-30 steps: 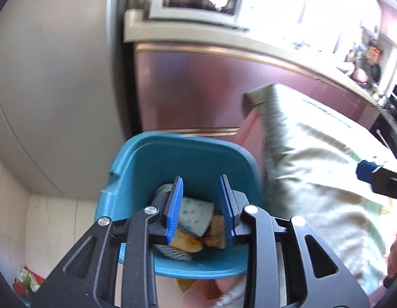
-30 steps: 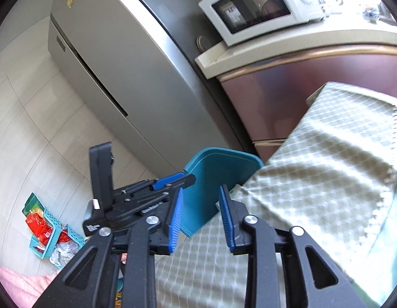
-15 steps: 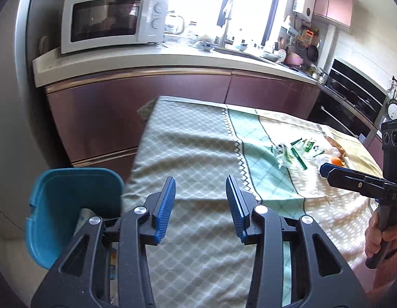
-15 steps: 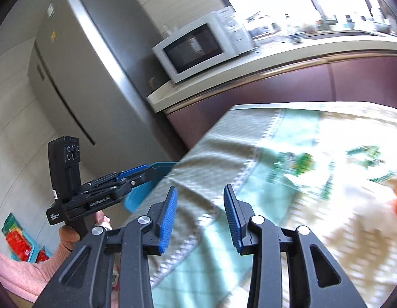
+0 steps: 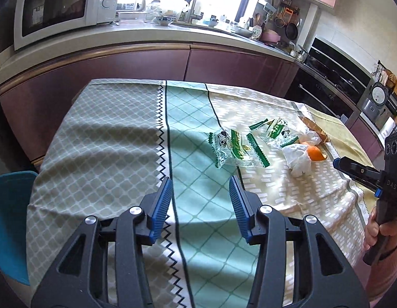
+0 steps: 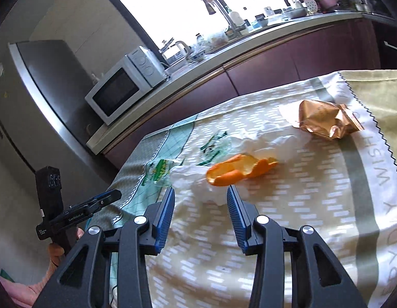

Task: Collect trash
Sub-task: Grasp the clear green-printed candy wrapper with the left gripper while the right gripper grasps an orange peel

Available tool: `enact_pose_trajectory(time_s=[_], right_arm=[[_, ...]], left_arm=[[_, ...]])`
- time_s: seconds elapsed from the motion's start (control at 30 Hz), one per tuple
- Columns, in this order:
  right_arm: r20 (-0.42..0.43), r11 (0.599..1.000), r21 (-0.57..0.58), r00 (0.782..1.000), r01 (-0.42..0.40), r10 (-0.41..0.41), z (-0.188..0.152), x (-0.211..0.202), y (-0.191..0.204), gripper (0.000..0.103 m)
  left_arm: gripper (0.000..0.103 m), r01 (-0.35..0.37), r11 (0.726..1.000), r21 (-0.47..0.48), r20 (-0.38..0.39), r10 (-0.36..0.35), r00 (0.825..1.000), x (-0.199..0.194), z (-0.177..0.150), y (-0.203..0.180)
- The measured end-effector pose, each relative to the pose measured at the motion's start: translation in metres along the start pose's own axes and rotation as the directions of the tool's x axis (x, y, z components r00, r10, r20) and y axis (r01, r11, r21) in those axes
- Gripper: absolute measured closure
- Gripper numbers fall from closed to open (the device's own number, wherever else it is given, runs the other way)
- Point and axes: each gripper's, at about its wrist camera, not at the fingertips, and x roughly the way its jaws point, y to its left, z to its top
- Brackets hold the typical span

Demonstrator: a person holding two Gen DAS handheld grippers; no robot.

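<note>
Left wrist view: the left gripper (image 5: 200, 197) hovers over the desk (image 5: 100, 138), which is covered by a patterned cloth. Its blue fingers (image 5: 161, 205) have just been spreading and stand apart with only cloth showing between them. Ahead and to the right lies the trash: two clear wrappers with green print (image 5: 234, 146), a crumpled white tissue (image 5: 298, 156) and an orange peel (image 5: 316, 153) touching the tissue. A blue bin (image 5: 9, 220) stands at the desk's left end, below its edge. At the right border a hand (image 5: 380, 231) holds the right gripper (image 5: 352, 170), seen side-on.

Right wrist view: the right gripper (image 6: 200, 204) points at the pile. Its fingers (image 6: 235, 214) have also just been widening and hold nothing; the tissue (image 6: 195, 179) and the peel (image 6: 239, 170) lie just beyond the fingertips. A crumpled gold packet (image 6: 324, 122) rests farther off to the right, and the green-printed wrappers (image 6: 161, 170) lie to the left. The left gripper (image 6: 100, 200) shows at the left border, off the desk's edge.
</note>
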Motion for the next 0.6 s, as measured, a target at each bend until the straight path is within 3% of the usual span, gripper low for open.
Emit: enact_pose_trajectory(time_s=[0.3, 0.6], right_arm=[[-0.003, 0.994, 0.107, 1.000, 0.011, -0.011, 0.011, 0.012, -0.042, 0.061], [-0.011, 0.985, 0.175, 1.000, -0.009, 0.011, 0.020, 0.027, -0.052, 0.061]], left_arm=[[0.056, 0.024, 0.999, -0.023, -0.062, -0.025, 0.998, 0.035, 0.020, -0.012], [0.054, 0.049, 0.997, -0.055, -0.090, -0.054, 0.995, 0.053, 0.038, -0.011]])
